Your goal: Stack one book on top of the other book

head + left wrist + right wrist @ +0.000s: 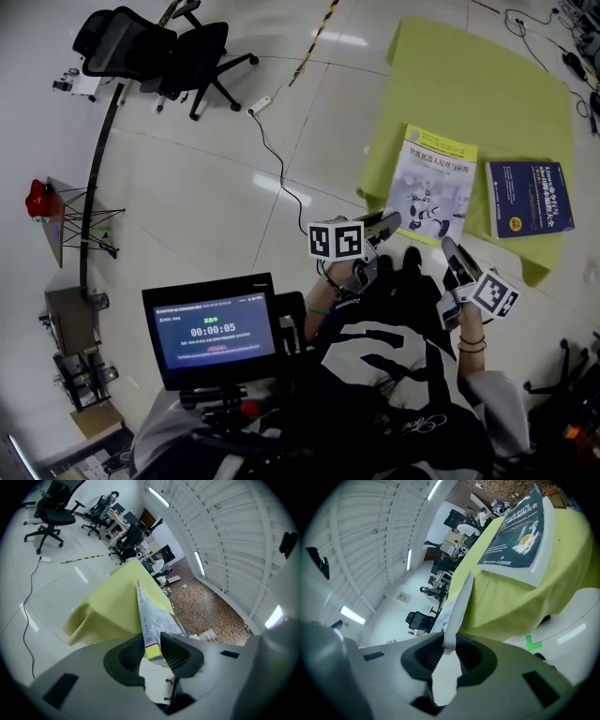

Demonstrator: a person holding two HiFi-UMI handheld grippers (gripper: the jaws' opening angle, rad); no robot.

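Observation:
A white book with a yellow band (433, 183) lies at the near edge of the yellow-green tablecloth (478, 84). A dark blue book (530, 198) rests flat to its right, a small gap between them. My left gripper (380, 228) is shut on the white book's near left corner; in the left gripper view the pads pinch the book (149, 616) edge-on at the left gripper (152, 651). My right gripper (457, 258) is shut on the near right corner; the right gripper (449, 648) clamps the thin white edge (457, 613). The blue book (520, 531) lies beyond, untouched.
Two black office chairs (155, 52) stand at the far left on the glossy floor. A power strip with its cable (260, 105) trails toward the table. A screen (214, 328) sits at the person's chest. A red object (39, 199) tops a stand at left.

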